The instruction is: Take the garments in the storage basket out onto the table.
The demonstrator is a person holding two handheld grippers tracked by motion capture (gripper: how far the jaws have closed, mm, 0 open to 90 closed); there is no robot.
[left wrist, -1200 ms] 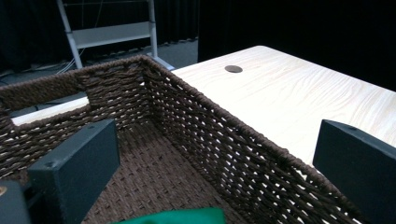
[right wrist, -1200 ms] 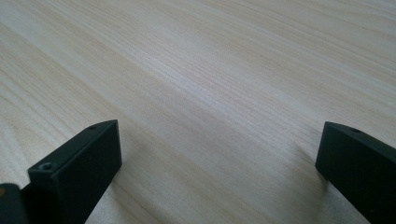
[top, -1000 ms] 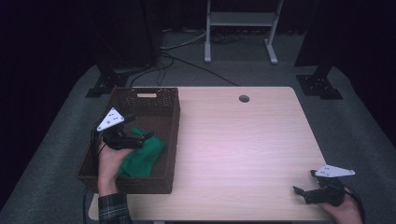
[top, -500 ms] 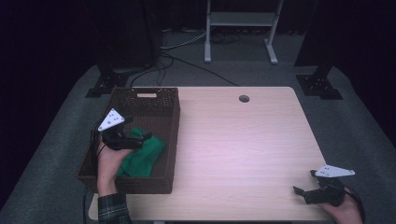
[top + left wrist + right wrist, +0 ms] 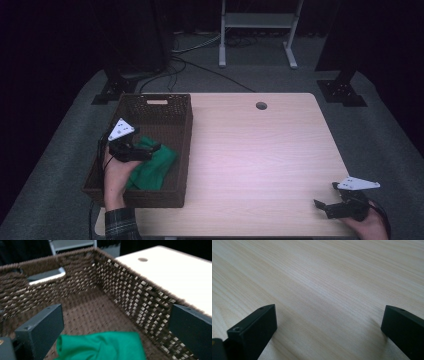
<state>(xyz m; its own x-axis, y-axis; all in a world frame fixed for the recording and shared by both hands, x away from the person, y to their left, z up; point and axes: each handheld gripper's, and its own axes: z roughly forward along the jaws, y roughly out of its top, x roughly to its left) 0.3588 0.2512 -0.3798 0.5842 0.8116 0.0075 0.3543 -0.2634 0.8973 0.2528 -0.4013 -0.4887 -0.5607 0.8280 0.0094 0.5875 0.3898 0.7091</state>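
Observation:
A green cloth (image 5: 152, 166) lies crumpled in the near half of a dark brown woven basket (image 5: 182, 131) at the table's left edge. My left gripper (image 5: 150, 150) hangs open inside the basket just over the cloth. In the left gripper view the cloth (image 5: 102, 346) sits low between the two wide-apart jaws, untouched, with the basket's far wall (image 5: 75, 270) and its handle slot ahead. My right gripper (image 5: 322, 207) rests open near the table's front right corner, nothing between its jaws; the right gripper view looks along bare tabletop (image 5: 324, 285).
The light wooden table (image 5: 260, 150) has a round cable hole (image 5: 261, 105) near its far edge. Beyond the table are dark floor, cables, black stand bases (image 5: 342, 90) and a white frame (image 5: 255, 20).

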